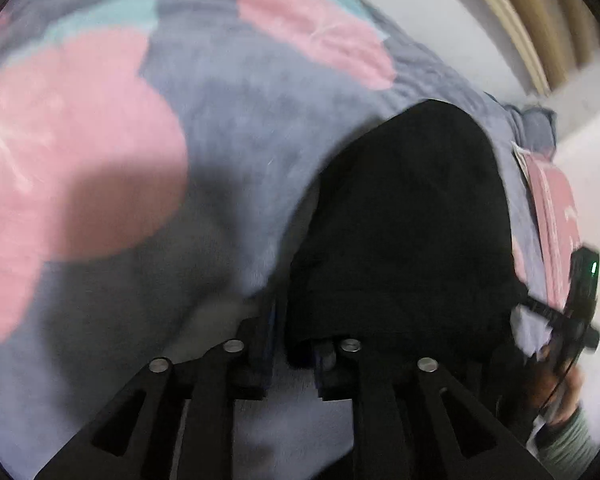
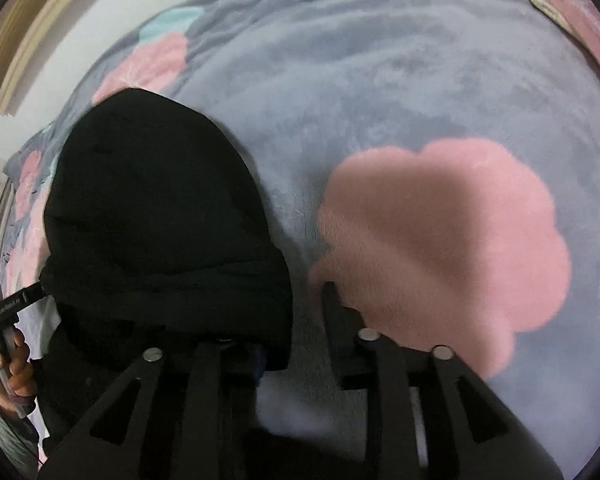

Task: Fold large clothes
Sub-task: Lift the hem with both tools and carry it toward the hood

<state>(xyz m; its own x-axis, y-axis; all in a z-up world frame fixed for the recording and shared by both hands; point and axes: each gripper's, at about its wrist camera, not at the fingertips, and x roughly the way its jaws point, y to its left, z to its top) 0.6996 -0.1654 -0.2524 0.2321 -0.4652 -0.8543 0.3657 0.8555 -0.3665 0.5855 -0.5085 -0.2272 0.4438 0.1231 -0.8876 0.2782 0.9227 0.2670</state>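
Observation:
A black garment (image 1: 412, 232) lies bunched in a folded heap on a grey fleece blanket (image 1: 240, 120) with pink flower patches. In the left wrist view its near edge drapes over my left gripper's (image 1: 296, 344) right finger; the jaws stand apart. In the right wrist view the garment (image 2: 160, 220) covers the left finger of my right gripper (image 2: 296, 320); the right finger (image 2: 336, 312) rests bare on the blanket (image 2: 380, 100), jaws apart. Each gripper shows at the edge of the other's view.
The blanket covers a bed. A pink pillow (image 1: 556, 216) lies at its far end, also seen in the right wrist view (image 2: 588, 20). A white wall (image 1: 460, 20) and wooden frame (image 1: 532, 20) lie beyond the bed.

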